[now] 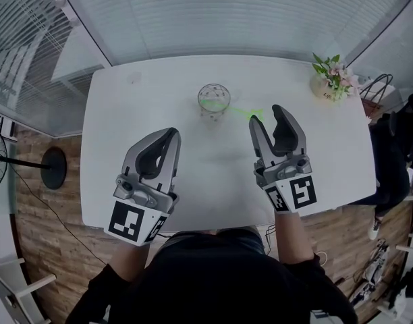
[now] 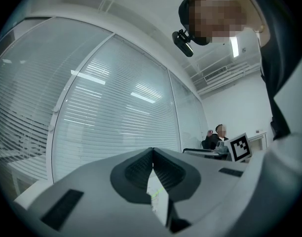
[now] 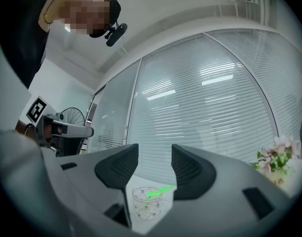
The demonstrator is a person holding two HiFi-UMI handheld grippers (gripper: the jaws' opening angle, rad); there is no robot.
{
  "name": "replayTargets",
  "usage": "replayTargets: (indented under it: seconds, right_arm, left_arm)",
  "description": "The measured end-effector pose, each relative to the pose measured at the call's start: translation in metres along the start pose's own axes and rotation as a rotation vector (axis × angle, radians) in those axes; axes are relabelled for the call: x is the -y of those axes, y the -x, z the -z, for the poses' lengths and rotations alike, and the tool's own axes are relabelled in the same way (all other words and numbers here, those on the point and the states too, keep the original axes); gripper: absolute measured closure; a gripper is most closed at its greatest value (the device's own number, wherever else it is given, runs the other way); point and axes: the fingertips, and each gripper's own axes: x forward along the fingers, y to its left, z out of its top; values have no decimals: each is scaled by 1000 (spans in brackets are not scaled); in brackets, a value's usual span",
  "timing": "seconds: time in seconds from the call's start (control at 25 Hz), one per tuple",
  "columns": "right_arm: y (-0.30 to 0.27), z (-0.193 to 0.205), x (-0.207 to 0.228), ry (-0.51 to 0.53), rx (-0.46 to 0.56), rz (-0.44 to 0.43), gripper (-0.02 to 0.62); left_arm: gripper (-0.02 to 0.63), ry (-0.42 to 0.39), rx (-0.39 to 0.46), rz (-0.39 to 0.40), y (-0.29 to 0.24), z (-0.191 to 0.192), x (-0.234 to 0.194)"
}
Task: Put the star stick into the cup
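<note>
The white worktop (image 1: pixel 125 154) carries everything. The grey left claw (image 1: pixel 171 136) is closed on nothing, and the grey right claw (image 1: pixel 267 115) is wide open and empty. The clear glass cup (image 1: pixel 214 100) already holds the thin green star stick (image 1: pixel 243 111), which leans over its rim. The placing seems done; the next move is only a careful pull back.

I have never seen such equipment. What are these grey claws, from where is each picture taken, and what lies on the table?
There is no robot here: a person holds one hand-operated gripper in each hand. The head view comes from a camera on the person's head, looking down. The other two views come from cameras riding on the grippers. On the white table stand a glass cup, with the green star stick in it, and a small pot of flowers. The left gripper is shut and empty. The right gripper is open, holding nothing.
</note>
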Motion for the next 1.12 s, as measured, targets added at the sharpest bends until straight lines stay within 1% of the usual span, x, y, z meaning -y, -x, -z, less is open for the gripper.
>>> replayTargets:
  seconds: [0.08,0.2,0.32,0.68,0.92,1.0,1.12]
  right_arm:
    - [1,-7,-3,12,12,-2,400]
    - [2,-16,-7,18,33,-8,400]
    - [2,-22,-11,22,40,-19,400]
    - [2,-40,-25,44,64,-51,400]
    - [4,-44,-31,45,65,-51,403]
    - [4,-45,-35,29,62,-55,410]
    - [5,-45,-37,43,56,-56,426]
  left_arm:
    - [594,3,-10,2,0,1,-1]
    - [594,-1,6,6,-2,-2,-3]
    - [594,3,-18,6,-3,0,-4]
    - [594,-15,51,12,-8,-18,-7]
    - [594,-28,47,9,-5,-18,-9]
    - [594,-30,46,11,-5,-18,-9]
    - [594,-31,56,11,-4,-20,-9]
